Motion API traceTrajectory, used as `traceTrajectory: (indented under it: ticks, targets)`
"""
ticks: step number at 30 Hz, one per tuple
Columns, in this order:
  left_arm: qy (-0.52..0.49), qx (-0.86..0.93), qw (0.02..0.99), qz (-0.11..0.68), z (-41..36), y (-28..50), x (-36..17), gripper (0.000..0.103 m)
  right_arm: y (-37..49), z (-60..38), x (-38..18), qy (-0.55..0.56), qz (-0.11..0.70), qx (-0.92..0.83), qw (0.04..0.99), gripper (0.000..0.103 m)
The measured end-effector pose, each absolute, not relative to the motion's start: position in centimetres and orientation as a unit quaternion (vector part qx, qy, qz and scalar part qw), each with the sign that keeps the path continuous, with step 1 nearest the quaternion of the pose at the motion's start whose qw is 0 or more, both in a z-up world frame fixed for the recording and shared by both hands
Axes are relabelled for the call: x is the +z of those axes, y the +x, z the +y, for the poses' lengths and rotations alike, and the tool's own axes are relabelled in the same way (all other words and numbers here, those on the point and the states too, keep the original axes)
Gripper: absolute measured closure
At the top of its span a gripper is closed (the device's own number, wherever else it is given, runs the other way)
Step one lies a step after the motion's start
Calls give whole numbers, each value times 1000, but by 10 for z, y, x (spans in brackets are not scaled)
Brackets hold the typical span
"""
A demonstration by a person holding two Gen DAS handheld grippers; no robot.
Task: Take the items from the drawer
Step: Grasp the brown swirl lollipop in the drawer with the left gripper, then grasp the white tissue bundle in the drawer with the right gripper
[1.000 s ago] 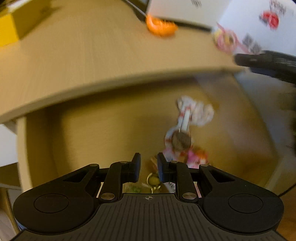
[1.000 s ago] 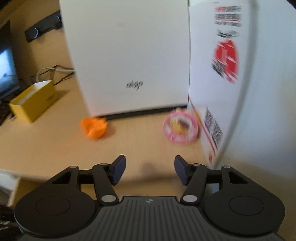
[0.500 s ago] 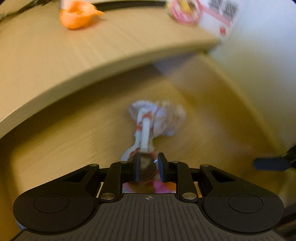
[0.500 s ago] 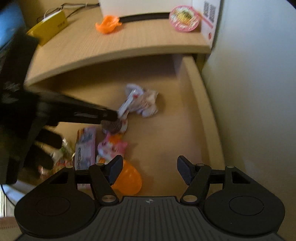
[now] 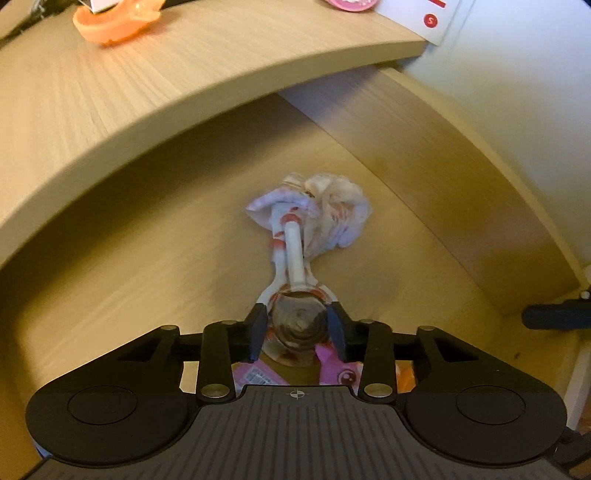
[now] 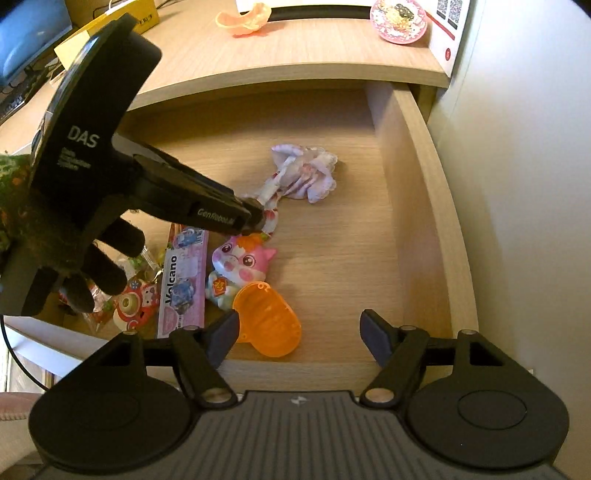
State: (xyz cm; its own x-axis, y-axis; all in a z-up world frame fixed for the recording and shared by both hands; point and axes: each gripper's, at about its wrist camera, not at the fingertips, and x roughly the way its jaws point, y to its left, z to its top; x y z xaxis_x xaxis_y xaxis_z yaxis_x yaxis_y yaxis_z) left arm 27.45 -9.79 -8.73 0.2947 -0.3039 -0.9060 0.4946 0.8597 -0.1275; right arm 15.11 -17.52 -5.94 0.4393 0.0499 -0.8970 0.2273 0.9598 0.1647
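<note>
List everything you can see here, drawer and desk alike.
lollipop: one, brown with a white stick, part-wrapped, mid drawer
cat packet: one, pink, in the drawer
drawer shell: one, orange, at the drawer front
Volcano box: one, pink, drawer left
desktop shell: one, orange, on the desktop
round dish: one, pink, desktop right
yellow box: one, desktop left
gloved hand: one, black, holding the left gripper
left gripper: black, jaws just opened, straddling the lollipop
right gripper: black, jaws just opened wider, empty
</note>
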Motion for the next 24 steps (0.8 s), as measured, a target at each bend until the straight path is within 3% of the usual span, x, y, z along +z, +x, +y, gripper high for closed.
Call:
traceTrajectory:
  ticks: [1, 3, 4, 7, 11, 17, 24]
  targets:
    - [85, -249, 800, 539, -96, 276, -88, 55, 151, -175, -59, 133, 527, -52, 838, 28]
    - [87, -234, 802, 542, -95, 279, -89, 37, 151, -175, -59, 135, 526, -49, 838, 26]
    - [90, -230, 803, 543, -95, 280, -90, 36, 151, -175, -59, 134, 527, -48, 838, 26]
    - [80, -239, 790, 558, -98, 282, -93, 41, 152, -175, -59, 133, 527, -44, 838, 23]
    - [107, -247, 790, 551, -109, 277, -97, 39, 153, -175, -60, 144, 527, -39, 837, 19]
    - [78, -235, 790, 562, -101, 285, -94, 44, 158, -174, -61, 142, 539, -24, 830, 14]
    - [16, -199, 805, 559, -59, 278, -66, 45, 176, -179, -47, 119, 518, -56, 845, 14]
